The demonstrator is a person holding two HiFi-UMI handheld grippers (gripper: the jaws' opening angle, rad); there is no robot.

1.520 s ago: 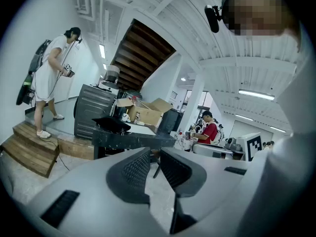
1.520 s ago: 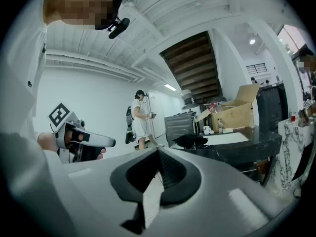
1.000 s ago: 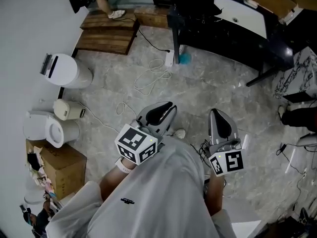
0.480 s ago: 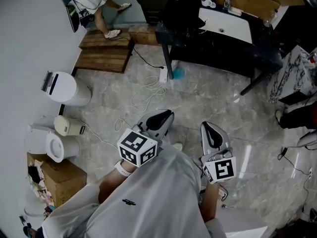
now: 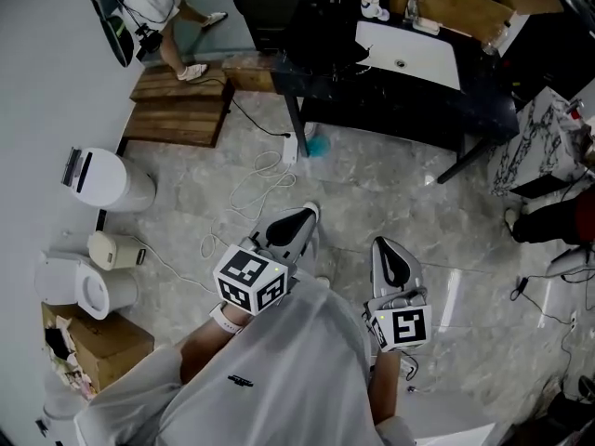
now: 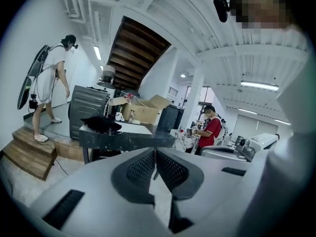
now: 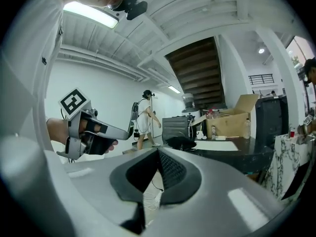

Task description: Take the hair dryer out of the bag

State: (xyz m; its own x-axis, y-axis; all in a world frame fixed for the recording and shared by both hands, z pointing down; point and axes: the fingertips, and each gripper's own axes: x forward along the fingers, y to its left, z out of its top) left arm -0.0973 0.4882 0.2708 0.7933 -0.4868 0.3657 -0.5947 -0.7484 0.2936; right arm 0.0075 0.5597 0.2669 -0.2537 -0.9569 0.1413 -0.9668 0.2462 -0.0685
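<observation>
Though shut, right claw (image 5: 384, 246) well short of bag (image 5: 321, 35).

No legible text, label or number anywhere

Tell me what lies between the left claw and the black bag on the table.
From the left claw to the black bag, the head view shows floor with a white cable, then the table edge.
</observation>
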